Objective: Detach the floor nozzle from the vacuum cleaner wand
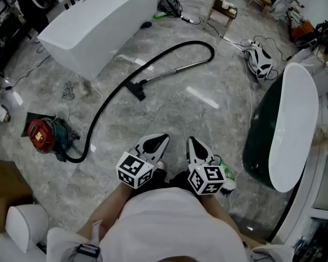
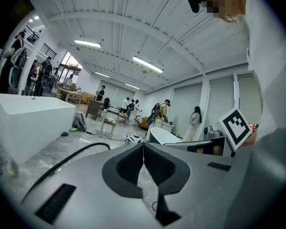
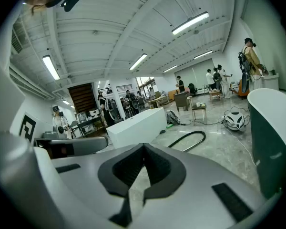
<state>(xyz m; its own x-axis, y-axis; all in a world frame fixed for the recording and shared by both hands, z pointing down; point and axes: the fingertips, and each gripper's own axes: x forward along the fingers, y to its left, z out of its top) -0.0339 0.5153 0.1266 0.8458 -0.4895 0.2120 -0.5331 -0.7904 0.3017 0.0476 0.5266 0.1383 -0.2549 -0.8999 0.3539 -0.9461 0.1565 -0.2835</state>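
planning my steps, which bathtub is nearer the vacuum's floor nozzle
The white rectangular tub at the head view's upper left; the floor nozzle lies close to its long side. The oval dark-sided tub stands farther off at right.

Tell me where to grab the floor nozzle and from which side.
Take the floor nozzle across its narrow black head, close to the neck where the wand enters. It lies flat on the floor, crosswise to the wand, with the hose close along one end, so coming down from above looks best.
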